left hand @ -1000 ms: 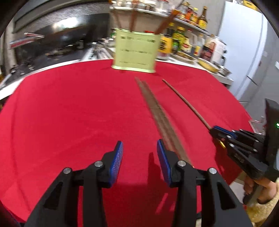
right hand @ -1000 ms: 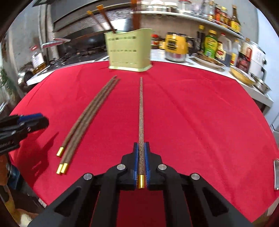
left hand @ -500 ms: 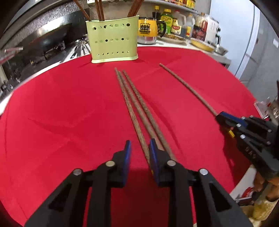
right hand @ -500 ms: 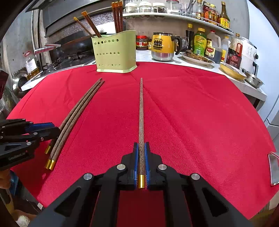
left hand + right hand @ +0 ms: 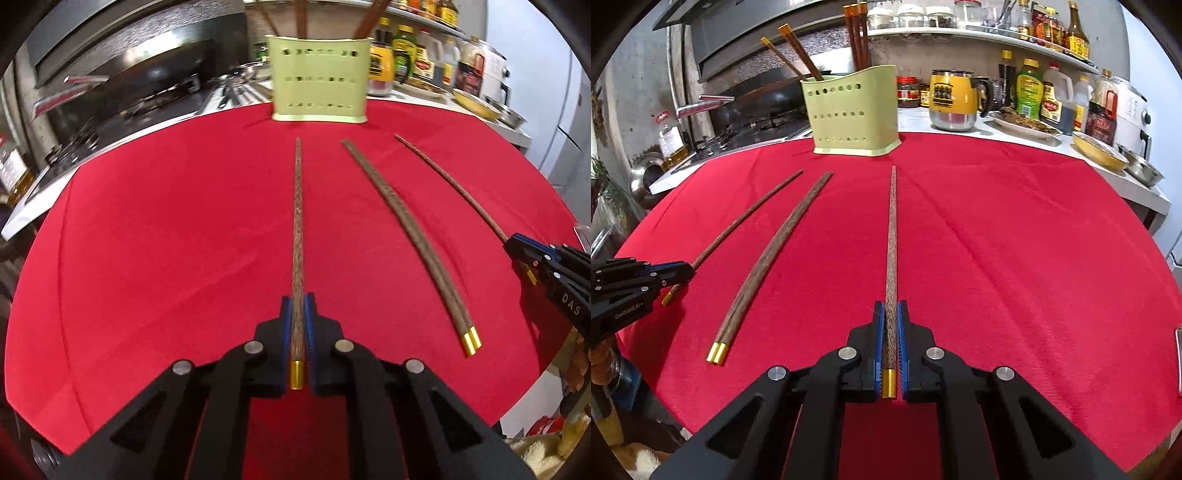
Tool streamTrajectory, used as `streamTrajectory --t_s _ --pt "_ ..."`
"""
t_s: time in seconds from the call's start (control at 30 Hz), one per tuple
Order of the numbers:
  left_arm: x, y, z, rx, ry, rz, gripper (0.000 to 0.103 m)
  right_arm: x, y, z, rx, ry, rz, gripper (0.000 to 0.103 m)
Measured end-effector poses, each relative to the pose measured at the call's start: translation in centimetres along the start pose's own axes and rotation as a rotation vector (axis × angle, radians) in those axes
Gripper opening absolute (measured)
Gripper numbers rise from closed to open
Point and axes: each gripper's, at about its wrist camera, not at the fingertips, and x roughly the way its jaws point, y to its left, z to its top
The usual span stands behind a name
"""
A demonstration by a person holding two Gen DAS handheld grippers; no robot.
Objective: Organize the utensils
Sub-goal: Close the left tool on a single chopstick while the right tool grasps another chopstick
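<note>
My left gripper (image 5: 297, 301) has its jaws closing tight on the gold-capped end of a brown wooden chopstick (image 5: 298, 221) that points toward the green perforated holder (image 5: 319, 79). My right gripper (image 5: 891, 306) is shut on a second chopstick (image 5: 892, 229) the same way, with its tip just above the red cloth (image 5: 1015, 240). Between them a pair of chopsticks (image 5: 775, 254) lies side by side on the cloth. The holder (image 5: 851, 110) stands at the far edge with several chopsticks upright in it. Each gripper shows in the other's view: the right gripper (image 5: 517, 243) and the left gripper (image 5: 685, 271).
Behind the holder runs a counter with a yellow mug (image 5: 951, 99), sauce bottles (image 5: 1028, 88) and metal bowls (image 5: 1099, 149). A stove with a dark wok (image 5: 757, 107) sits at the back left. The cloth's near edge drops off just below both grippers.
My left gripper has shut on one of three chopsticks that lay together and drawn it to the left, away from the other two. The right gripper kept still with its chopstick.
</note>
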Motion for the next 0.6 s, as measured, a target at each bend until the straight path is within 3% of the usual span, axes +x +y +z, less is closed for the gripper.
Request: streamTrajectory --t_s 0.17,0.23,0.3,0.33,0.53,0.6 --pt "-0.3 0.5 -0.3 -0.050 -0.009 -0.023 0.007 -0.1 0.4 0.0 -0.001 0.012 0.043 0.010" --pt "-0.4 0.6 -0.4 -0.059 -0.012 -0.036 0.007 -0.3 0.4 -0.3 -0.001 0.016 0.051 0.016" --pt "-0.6 0.6 -0.7 -0.059 -0.017 -0.045 0.008 -0.8 0.5 -0.7 -0.019 0.013 0.054 0.031" --pt "-0.7 0.6 -0.9 -0.056 -0.019 -0.047 0.008 -1.0 0.7 -1.1 -0.030 0.010 0.050 0.033" --pt "-1.0 0.3 -1.5 -0.041 -0.036 -0.044 0.010 -2.1 1.3 -2.7 -0.068 -0.029 0.009 0.028" --pt "-0.9 0.4 -1.4 -0.046 -0.035 -0.049 0.010 -2.2 1.2 -2.7 -0.057 -0.027 0.008 0.015"
